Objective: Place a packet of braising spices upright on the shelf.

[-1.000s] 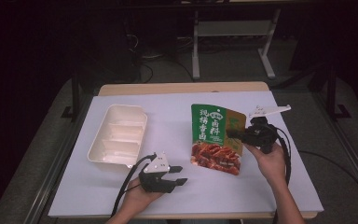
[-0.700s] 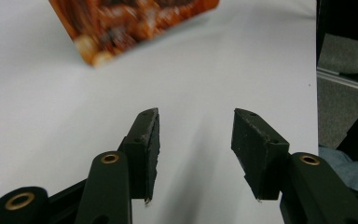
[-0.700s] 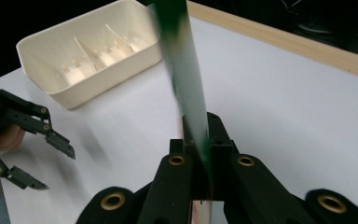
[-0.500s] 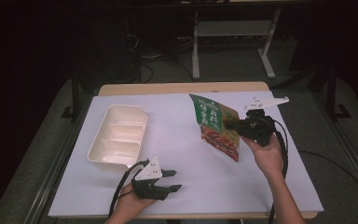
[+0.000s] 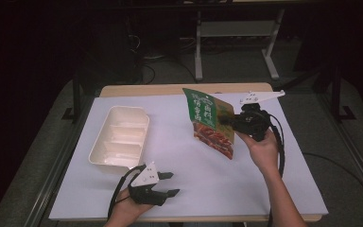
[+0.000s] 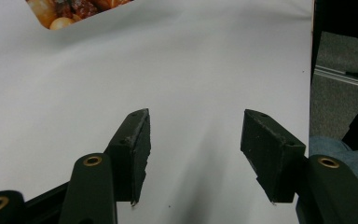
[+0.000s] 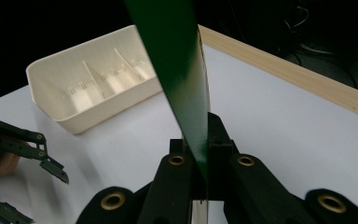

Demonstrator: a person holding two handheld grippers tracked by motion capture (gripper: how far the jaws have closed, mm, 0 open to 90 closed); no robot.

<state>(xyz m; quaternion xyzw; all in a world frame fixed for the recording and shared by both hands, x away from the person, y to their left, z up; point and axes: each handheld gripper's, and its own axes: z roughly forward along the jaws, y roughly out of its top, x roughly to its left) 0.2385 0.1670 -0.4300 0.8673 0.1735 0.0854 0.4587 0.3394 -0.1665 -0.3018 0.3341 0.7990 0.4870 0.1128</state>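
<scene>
A green snack pouch [image 5: 210, 120] with a picture of food on its lower half hangs tilted above the table's right half. My right gripper [image 5: 231, 122] is shut on the pouch's right edge; in the right gripper view the pouch [image 7: 179, 74] rises edge-on from between the closed jaws. My left gripper [image 5: 169, 184] rests near the table's front edge, left of centre, open with nothing between its fingers [image 6: 135, 140]. In the left gripper view a corner of the pouch [image 6: 70, 9] appears at the top. A cream compartment tray [image 5: 120, 137] lies on the left of the white table cover.
The white sheet [image 5: 179, 189] covers the wooden table [image 5: 179, 89]. The tray [image 7: 93, 88] stands beyond the pouch in the right gripper view, with the left gripper [image 7: 51, 165] at lower left. A white metal stand [image 5: 236, 33] is on the floor behind the table.
The right gripper has lifted the pouch off the table and carried it up and back, tilting it. The left gripper has drawn back toward the front edge.
</scene>
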